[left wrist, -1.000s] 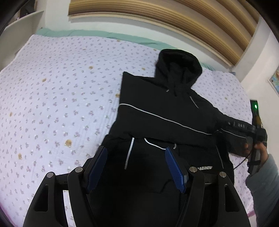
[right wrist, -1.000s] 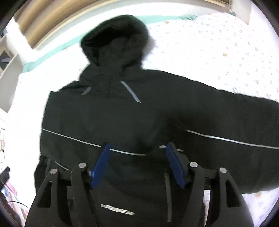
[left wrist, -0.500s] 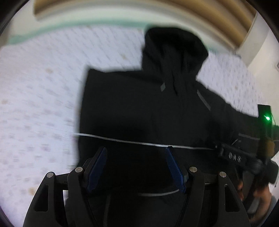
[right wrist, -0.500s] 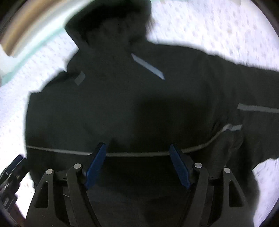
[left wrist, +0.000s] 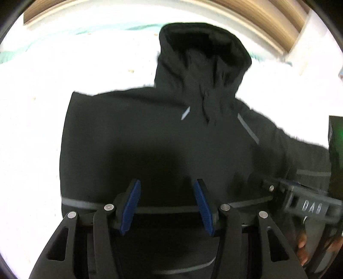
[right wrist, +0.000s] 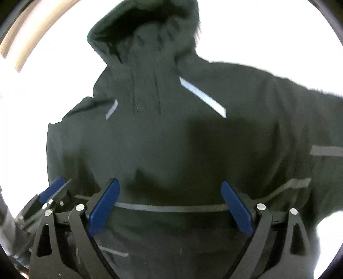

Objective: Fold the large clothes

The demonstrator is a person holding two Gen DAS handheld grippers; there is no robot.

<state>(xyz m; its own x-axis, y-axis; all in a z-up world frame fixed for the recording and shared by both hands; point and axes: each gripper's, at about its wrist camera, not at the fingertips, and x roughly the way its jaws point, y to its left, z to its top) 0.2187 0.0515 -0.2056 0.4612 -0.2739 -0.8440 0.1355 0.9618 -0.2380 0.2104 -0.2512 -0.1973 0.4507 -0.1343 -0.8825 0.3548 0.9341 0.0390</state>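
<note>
A black hooded jacket (left wrist: 163, 137) with thin grey reflective stripes lies flat on the bed, hood (left wrist: 203, 51) toward the headboard. It also fills the right wrist view (right wrist: 175, 141), one sleeve (right wrist: 310, 120) stretched to the right. My left gripper (left wrist: 167, 191) is open and empty, close over the jacket's chest, just above the horizontal stripe (left wrist: 163, 209). My right gripper (right wrist: 170, 191) is open wide and empty over the same stripe (right wrist: 171, 207). The right gripper's body shows at the right of the left wrist view (left wrist: 308, 206); the left gripper shows at the lower left of the right wrist view (right wrist: 49, 193).
The bed sheet (left wrist: 38, 120) is overexposed white around the jacket. A slatted wooden headboard (left wrist: 268, 19) and a teal strip (left wrist: 133, 26) run along the far edge. A dark device with a green light (left wrist: 336, 146) is at the right edge.
Both grippers have moved forward and lower toward the jacket's chest. The jacket now fills both views. The right gripper's jaws stand wider apart.
</note>
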